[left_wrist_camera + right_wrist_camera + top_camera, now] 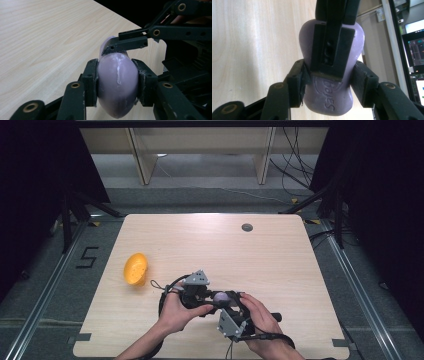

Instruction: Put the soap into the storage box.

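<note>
Both the left gripper [117, 82] and right gripper [327, 85] are clamped crosswise on the purple soap bar [221, 296], well right of the orange bowl [135, 268]

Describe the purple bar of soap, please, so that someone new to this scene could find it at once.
Start at the wooden table and look to its near edge, where the person's two hands meet. The purple soap bar is held above the table there, gripped by the left tool and the right tool together. Unlike the orange object lying alone to the left, it is lilac, waisted, with embossed lettering.
</note>
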The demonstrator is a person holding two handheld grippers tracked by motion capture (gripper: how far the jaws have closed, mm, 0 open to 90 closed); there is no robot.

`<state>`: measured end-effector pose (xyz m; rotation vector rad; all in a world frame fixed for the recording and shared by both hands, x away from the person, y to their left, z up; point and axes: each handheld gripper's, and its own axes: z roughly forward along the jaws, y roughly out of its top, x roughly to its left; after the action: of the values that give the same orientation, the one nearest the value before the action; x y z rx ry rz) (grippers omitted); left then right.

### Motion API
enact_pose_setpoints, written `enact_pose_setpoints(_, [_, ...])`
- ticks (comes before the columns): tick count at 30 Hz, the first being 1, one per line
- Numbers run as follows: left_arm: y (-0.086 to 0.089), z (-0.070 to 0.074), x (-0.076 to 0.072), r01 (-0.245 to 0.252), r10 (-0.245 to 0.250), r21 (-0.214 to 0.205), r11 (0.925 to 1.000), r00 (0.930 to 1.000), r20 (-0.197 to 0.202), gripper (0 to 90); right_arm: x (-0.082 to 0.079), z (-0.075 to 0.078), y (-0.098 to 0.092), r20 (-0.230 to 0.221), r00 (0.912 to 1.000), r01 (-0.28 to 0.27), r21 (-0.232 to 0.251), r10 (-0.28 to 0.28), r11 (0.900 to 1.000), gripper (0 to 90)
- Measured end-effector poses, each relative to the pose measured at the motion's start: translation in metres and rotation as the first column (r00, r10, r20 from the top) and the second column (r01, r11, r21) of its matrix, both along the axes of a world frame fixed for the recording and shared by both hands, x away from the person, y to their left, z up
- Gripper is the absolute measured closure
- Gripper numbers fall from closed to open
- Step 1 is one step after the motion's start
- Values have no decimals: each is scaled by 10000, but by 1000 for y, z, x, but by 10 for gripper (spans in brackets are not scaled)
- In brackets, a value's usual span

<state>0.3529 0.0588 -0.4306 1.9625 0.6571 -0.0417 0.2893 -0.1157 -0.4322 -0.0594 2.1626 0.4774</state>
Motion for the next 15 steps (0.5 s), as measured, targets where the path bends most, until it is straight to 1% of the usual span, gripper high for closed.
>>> enact_pose_setpoints(1, [1, 1, 0, -60, 59, 128, 9999, 9999, 119, 587, 0, 0, 0, 57, 10000, 18, 2, -18, 10000, 482])
enact_pose_setpoints(2, [4, 3, 0, -256, 243, 364, 9990, 9990, 372, 587, 0, 1, -1, 191, 9996, 199, -13, -198, 9998, 432])
enact_pose_setpoints(3, [4, 3, 0, -256, 243, 364, 9990, 9990, 372, 587, 0, 1, -1, 191, 9996, 199, -13, -198, 9998, 432])
enact_pose_setpoints(4, [7, 3, -1, -621, 603, 382, 9973, 9972, 453, 587, 1, 2, -6, 210, 9995, 239, 49, -240, 9997, 383])
enact_pose_setpoints(5, [7, 3, -1, -621, 603, 382, 9973, 9972, 453, 587, 1, 2, -6, 210, 9995, 239, 49, -240, 9997, 383])
enact_pose_setpoints(6, [11, 4, 1, -555, 522, 478, 9973, 9963, 678, 587, 0, 1, -9, 111, 9989, 443, 217, -446, 9988, 377])
enact_pose_setpoints(7, [11, 4, 1, -555, 522, 478, 9973, 9963, 678, 587, 0, 1, -9, 111, 9989, 443, 217, -446, 9988, 377])
enact_pose_setpoints(8, [13, 3, 1, -681, 649, 417, 9968, 9953, 725, 587, 2, 2, -12, 403, 9991, 136, -19, -136, 9999, 375])
enact_pose_setpoints(9, [15, 4, 1, -666, 624, 567, 9962, 9955, 720, 587, 0, 1, -15, 209, 9987, 456, 195, -460, 9988, 373])
enact_pose_setpoints(10, [16, 4, 1, -846, 792, 585, 9947, 9929, 892, 587, -3, -1, -16, -7, 9966, 825, 432, -825, 9957, 373])
enact_pose_setpoints(11, [18, 4, 1, -879, 823, 575, 9945, 9923, 923, 587, 1, 0, -19, 183, 9992, 359, 249, -363, 9990, 371])
enact_pose_setpoints(12, [20, 4, 1, -982, 912, 676, 9929, 9909, 994, 587, -1, 0, -22, 13, 9978, 655, 350, -656, 9972, 368])
enact_pose_setpoints(13, [22, 4, 1, -985, 913, 698, 9927, 9908, 999, 587, -3, -1, -23, -106, 9956, 940, 515, -936, 9942, 367])
enact_pose_setpoints(14, [25, 4, 1, -1120, 1068, 671, 9914, 9913, 770, 587, -3, -1, -26, -160, 9952, 972, 542, -964, 9938, 367])
enact_pose_setpoints(15, [27, 5, 1, -1193, 1124, 748, 9900, 9895, 907, 587, -4, -1, -29, -272, 9924, 1219, 690, -1202, 9901, 367])
